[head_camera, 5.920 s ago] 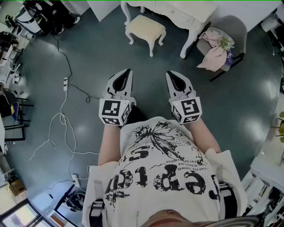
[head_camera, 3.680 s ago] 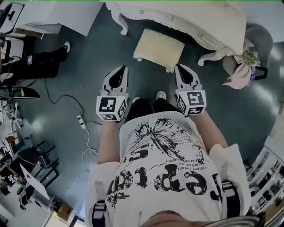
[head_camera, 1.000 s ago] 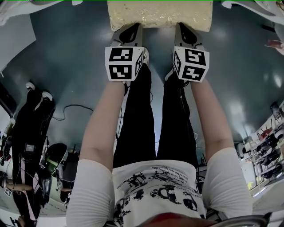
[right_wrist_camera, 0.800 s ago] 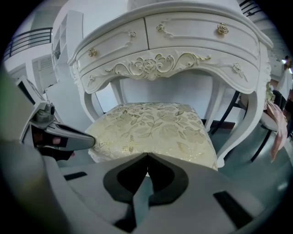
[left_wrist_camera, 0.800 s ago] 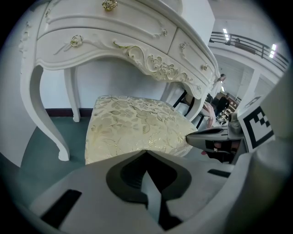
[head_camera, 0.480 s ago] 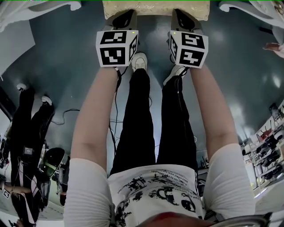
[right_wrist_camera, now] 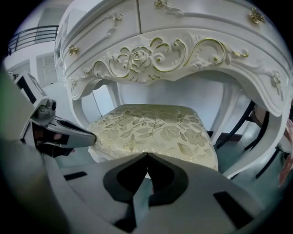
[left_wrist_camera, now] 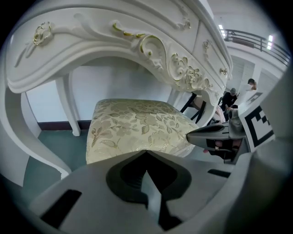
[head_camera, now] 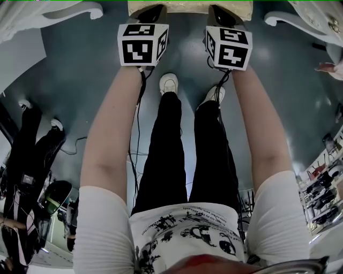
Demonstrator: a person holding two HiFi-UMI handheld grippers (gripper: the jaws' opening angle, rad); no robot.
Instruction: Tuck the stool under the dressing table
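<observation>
The stool, with a cream floral cushion (head_camera: 190, 5), shows at the top edge of the head view, between the white dressing table's curved legs (head_camera: 69, 9). In both gripper views the cushion (left_wrist_camera: 137, 125) (right_wrist_camera: 158, 128) sits partly beneath the carved, gold-trimmed table apron (left_wrist_camera: 151, 50) (right_wrist_camera: 174, 52). My left gripper (head_camera: 154, 8) (left_wrist_camera: 145, 151) is shut with its tips against the cushion's near edge, left of centre. My right gripper (head_camera: 218, 9) (right_wrist_camera: 147, 154) is shut too, its tips at the same edge further right. Neither holds anything.
My own legs and white shoes (head_camera: 169, 83) stand just behind the grippers on the dark teal floor. A person in black (head_camera: 27, 144) is at the left. A cable (head_camera: 135, 139) runs along the floor. Another table leg (head_camera: 292, 18) curves in at top right.
Both grippers have moved forward together with the stool's edge, which has slid further up and out of the head view, deeper between the table legs. My feet have shifted forward.
</observation>
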